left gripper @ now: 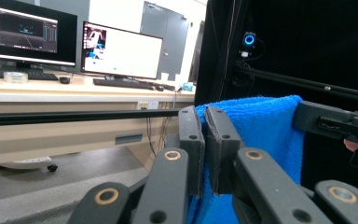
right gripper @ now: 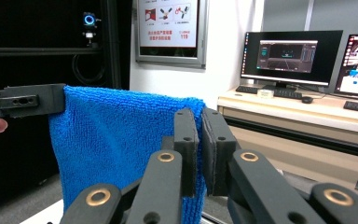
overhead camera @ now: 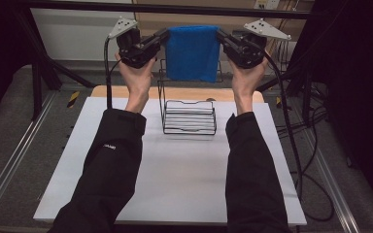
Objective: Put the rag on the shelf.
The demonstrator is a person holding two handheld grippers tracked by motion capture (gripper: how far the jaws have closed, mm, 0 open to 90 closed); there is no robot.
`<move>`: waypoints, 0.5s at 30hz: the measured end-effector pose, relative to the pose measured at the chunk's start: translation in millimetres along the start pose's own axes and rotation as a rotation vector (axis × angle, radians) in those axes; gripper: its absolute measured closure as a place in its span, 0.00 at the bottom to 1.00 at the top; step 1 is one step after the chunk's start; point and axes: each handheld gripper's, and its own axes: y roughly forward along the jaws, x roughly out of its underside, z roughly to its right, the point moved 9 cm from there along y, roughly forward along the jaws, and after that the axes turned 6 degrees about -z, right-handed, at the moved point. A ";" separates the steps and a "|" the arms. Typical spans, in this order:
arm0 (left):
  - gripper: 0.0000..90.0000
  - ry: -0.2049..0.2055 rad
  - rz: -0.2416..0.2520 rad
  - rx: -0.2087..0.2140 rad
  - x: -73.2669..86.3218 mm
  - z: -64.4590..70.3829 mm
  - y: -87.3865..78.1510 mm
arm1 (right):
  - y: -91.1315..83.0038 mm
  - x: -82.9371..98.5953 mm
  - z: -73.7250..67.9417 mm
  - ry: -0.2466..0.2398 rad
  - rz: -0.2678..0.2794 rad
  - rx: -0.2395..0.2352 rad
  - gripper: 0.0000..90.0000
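A blue towel (overhead camera: 193,52) hangs folded in the air above the far end of the table, stretched between both grippers. My left gripper (overhead camera: 164,37) is shut on the towel's left top corner. My right gripper (overhead camera: 220,35) is shut on the right top corner. In the left gripper view the jaws pinch the blue towel (left gripper: 256,126) at its edge, and the other gripper (left gripper: 335,122) holds the far corner. In the right gripper view the blue towel (right gripper: 121,140) spreads leftwards to the other gripper (right gripper: 28,103). Below the towel a black wire rack (overhead camera: 189,115) stands on the white table (overhead camera: 175,179).
A wooden board edge (overhead camera: 121,91) lies behind the white tabletop. Black frame bars (overhead camera: 175,8) cross above the far end. Cables (overhead camera: 301,145) trail off the table's right side. Desks with monitors (left gripper: 121,51) stand beyond the work area.
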 end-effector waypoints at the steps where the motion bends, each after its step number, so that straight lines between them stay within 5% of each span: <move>1: 0.95 0.001 -0.005 0.000 1.9 -0.5 0.5 | 0.4 1.3 0.5 0.003 -0.001 -0.002 0.95; 15: 0.95 0.035 -0.064 -0.011 30.5 -7.8 2.7 | 8.6 29.5 3.0 0.008 -0.066 -0.014 0.95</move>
